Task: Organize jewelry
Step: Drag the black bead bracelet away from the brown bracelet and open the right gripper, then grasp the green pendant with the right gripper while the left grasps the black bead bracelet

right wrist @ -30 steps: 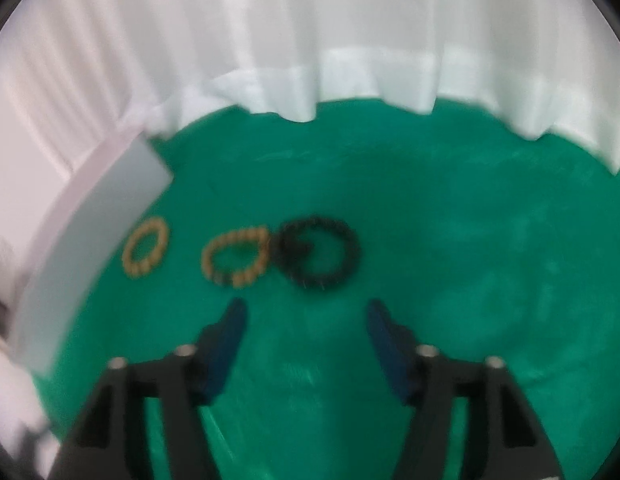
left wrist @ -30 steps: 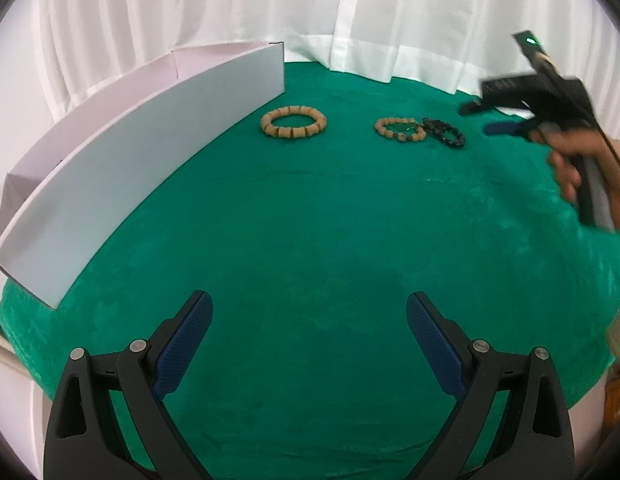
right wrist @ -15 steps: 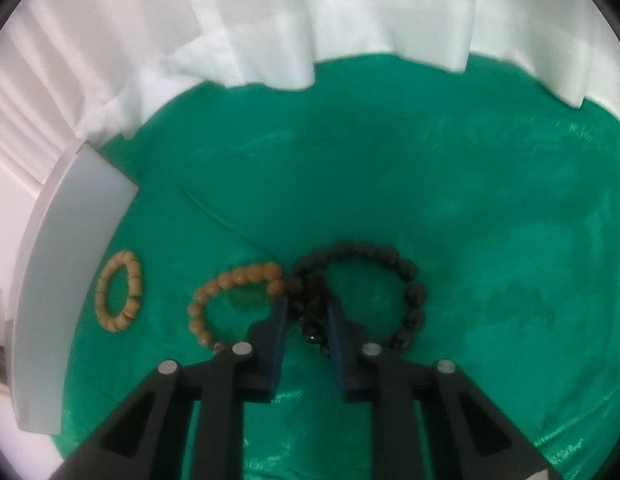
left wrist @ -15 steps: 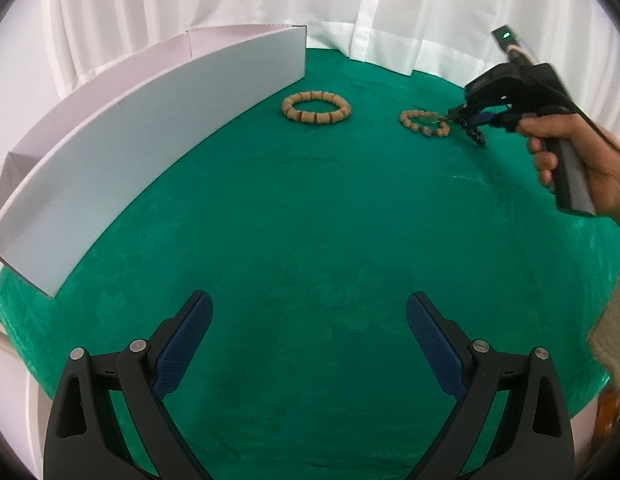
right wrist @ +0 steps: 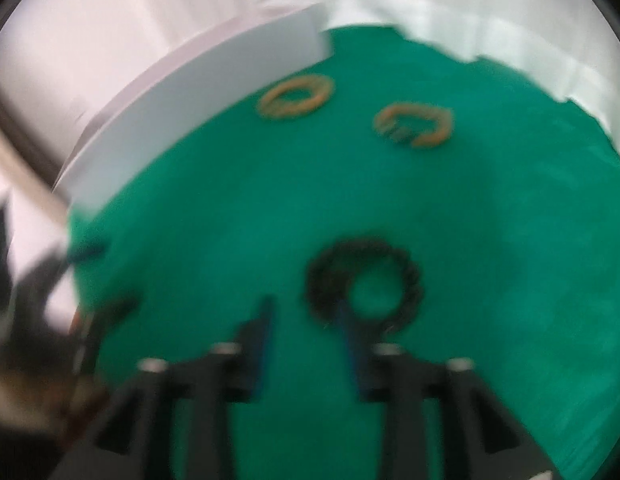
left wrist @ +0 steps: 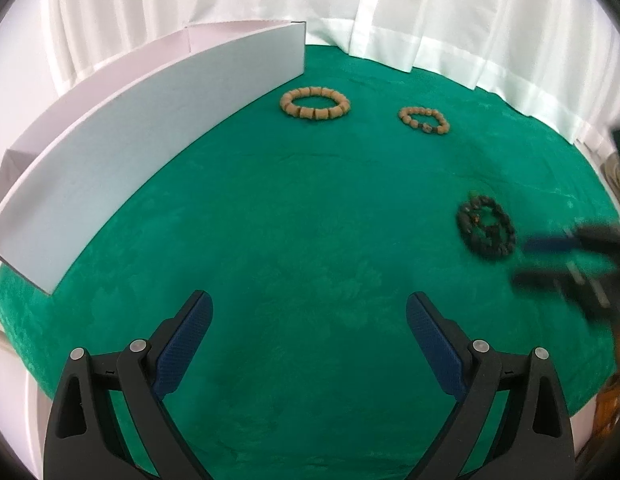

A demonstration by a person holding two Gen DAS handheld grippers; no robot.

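right fingers (right wrist: 266, 320) parted, black bracelet (right wrist: 364, 280) lying just ahead

On the green cloth (left wrist: 310, 220), two tan bead bracelets (left wrist: 314, 103) (left wrist: 424, 120) lie near the white box (left wrist: 150, 152), a black bracelet (left wrist: 486, 231) lies beside the blurred right gripper (left wrist: 524, 262), and the left gripper (left wrist: 308, 320) gapes wide.

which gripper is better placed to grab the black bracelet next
Right. The right gripper is open with the black bracelet lying at its fingertips, though that view is blurred. The left gripper is open over bare cloth, farther from it.
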